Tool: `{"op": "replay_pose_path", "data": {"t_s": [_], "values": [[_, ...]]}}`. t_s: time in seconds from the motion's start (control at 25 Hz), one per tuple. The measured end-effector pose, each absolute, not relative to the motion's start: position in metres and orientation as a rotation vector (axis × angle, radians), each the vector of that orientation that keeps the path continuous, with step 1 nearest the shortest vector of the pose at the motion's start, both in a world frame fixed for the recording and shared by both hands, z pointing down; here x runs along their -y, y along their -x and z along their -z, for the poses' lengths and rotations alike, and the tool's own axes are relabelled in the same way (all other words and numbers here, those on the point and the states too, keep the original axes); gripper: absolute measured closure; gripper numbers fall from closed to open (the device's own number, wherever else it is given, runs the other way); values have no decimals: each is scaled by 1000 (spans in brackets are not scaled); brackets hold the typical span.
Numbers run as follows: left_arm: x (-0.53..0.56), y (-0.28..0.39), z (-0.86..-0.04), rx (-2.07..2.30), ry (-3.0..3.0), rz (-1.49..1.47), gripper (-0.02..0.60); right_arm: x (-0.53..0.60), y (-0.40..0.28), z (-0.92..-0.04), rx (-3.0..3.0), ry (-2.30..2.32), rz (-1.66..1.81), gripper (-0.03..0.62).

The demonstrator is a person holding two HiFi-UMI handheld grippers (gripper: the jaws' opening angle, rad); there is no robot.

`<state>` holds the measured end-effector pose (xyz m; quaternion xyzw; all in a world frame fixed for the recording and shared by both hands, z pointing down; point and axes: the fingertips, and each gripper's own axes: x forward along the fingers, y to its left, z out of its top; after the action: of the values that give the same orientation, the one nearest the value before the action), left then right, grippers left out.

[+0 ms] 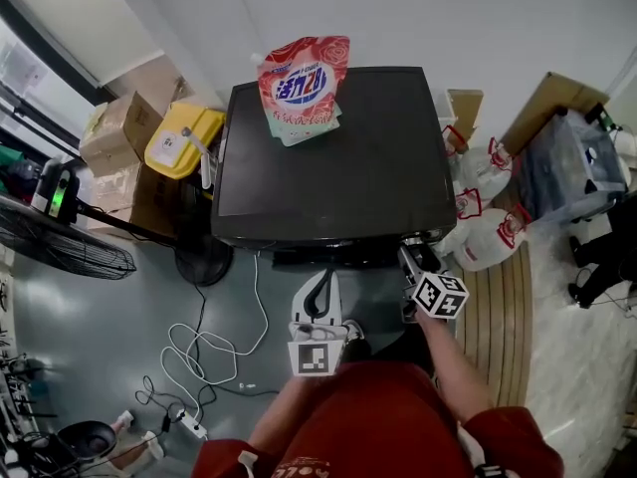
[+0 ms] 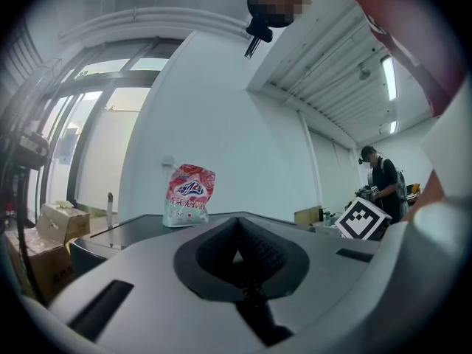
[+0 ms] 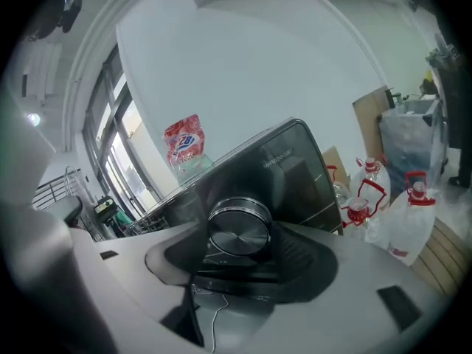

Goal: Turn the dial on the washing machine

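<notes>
Turning step in hand, by the look. Right hand-held gripper (image 1: 408, 257) spread wide around the round silver metal dial (image 3: 237, 233), pads against the rim on both sides, so pinching it rather than hovering (contact judged from the right gripper view, not certain). Dial on the front control strip of the black glossy-topped washing machine (image 1: 338, 157), toward the right end in the head view, just under the lid edge. Rigid, fixed on its shaft, nothing to lift; probably modest resistance, maybe clicks. Smooth face and likely slick rim, so prone to slipping under a weak pinch. Best taken across the full width on the side wall, square to the axis, then rolled from the wrist. Left hand-held gripper (image 2: 237, 226) pressed together on nothing, level in front of the machine. Red-and-white detergent pouch (image 1: 304, 88) upright on the lid, well apart, no concern.
</notes>
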<state>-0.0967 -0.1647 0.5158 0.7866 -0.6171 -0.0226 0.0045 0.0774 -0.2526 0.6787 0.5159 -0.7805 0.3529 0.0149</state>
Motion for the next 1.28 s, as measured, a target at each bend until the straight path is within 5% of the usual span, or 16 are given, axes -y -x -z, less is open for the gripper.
{"op": "replay_pose_path", "data": {"t_s": [0.72,1.28], "values": [[167,96,-515,1927,-2481,76,572,254,-77,-680,2444,-1593,-1149,319],[167,89,-510,1921,-2520,63,572,253,-84,-679,2573,-1577,-1816,321]]}}
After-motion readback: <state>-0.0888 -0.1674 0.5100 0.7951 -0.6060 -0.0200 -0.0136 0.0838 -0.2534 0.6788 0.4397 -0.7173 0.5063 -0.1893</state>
